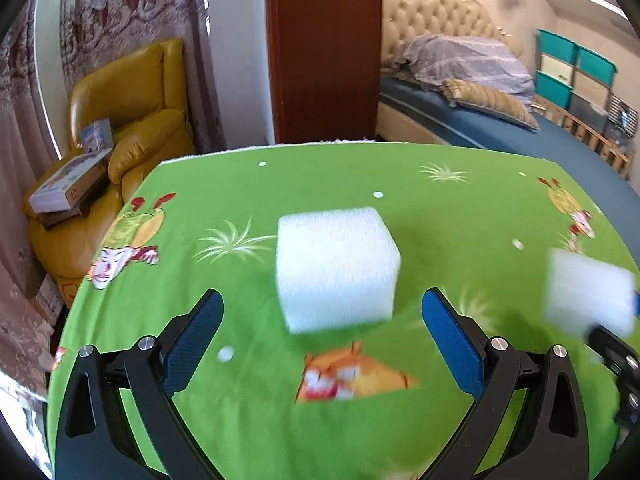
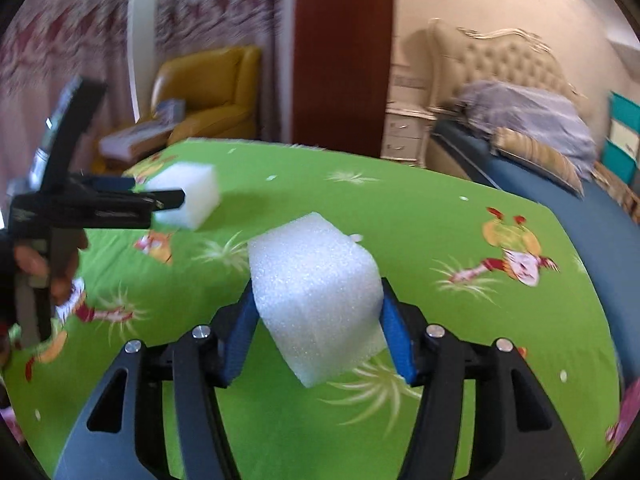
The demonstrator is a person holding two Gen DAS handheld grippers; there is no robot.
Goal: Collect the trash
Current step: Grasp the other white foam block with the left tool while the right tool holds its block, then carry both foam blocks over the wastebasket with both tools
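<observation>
**Mira:** Bedroom clutter ringed everything: a yellow leather armchair (image 1: 132, 120) and a tufted cream headboard (image 1: 436, 16) stood behind the bench under its bright green cartoon-print cloth (image 1: 280, 420). Where were the two pieces of trash?

**Jon:** One white foam block (image 1: 336, 268) lay near the cloth's middle, just ahead of the left tongs (image 1: 322, 334), whose blue pads stood spread wide, touching nothing. The second white foam block (image 2: 316, 300) was off toward the cloth's near right side, pinched between the pads of the right tongs (image 2: 316, 326).

**Mira:** So the step in hand was the left grab?

**Jon:** I'd judge so. To do it well, the left tongs needed to slide forward until both pads flanked the block's flat sides, squarely, then squeeze gently; foam is light and springy and could skid on cloth or pop out of a corner grip.

**Mira:** And the right one?

**Jon:** It gripped on two opposite faces, though the block sat tilted, so it needed steady pressure.

**Mira:** Any bin or bag?

**Jon:** None showed in either view. Teal-lidded storage boxes (image 1: 576, 68) stood beyond the bed, contents unreadable.
</observation>
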